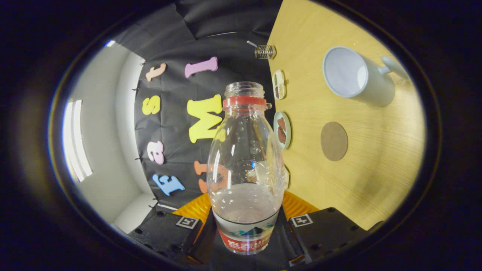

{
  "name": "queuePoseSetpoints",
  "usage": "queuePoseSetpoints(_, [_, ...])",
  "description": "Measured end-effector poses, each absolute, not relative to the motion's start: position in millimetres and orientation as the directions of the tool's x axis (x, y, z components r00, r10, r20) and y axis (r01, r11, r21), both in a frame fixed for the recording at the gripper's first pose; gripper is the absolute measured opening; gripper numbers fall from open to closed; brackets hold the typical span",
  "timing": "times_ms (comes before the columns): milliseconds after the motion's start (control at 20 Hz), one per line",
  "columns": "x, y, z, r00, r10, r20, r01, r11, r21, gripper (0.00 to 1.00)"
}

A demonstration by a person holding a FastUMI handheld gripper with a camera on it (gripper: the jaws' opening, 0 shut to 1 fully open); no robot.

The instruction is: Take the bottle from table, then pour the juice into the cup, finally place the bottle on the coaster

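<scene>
Open bottle lengthwise between fingers

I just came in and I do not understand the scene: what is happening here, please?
A person is working with handheld tongs, which are shut on a clear open bottle holding a little liquid. The view is turned sideways, so the bottle is lifted and tilted. Beyond it, on the wooden table, stand a pale cup and a round coaster. The cup looks empty.

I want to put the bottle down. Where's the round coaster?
In the gripper view, the coaster lies on the wooden table, between the mug and the gripper.
</scene>
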State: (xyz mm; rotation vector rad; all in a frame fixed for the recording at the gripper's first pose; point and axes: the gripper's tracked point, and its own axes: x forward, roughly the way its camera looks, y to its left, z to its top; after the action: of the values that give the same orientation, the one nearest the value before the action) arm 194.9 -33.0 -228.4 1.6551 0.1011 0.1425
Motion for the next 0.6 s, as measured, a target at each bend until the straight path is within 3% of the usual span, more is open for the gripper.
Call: queuePoseSetpoints(600, [197,-40,-216,0.99,0.14,0.036,0.004,-0.277,0.961,0.74])
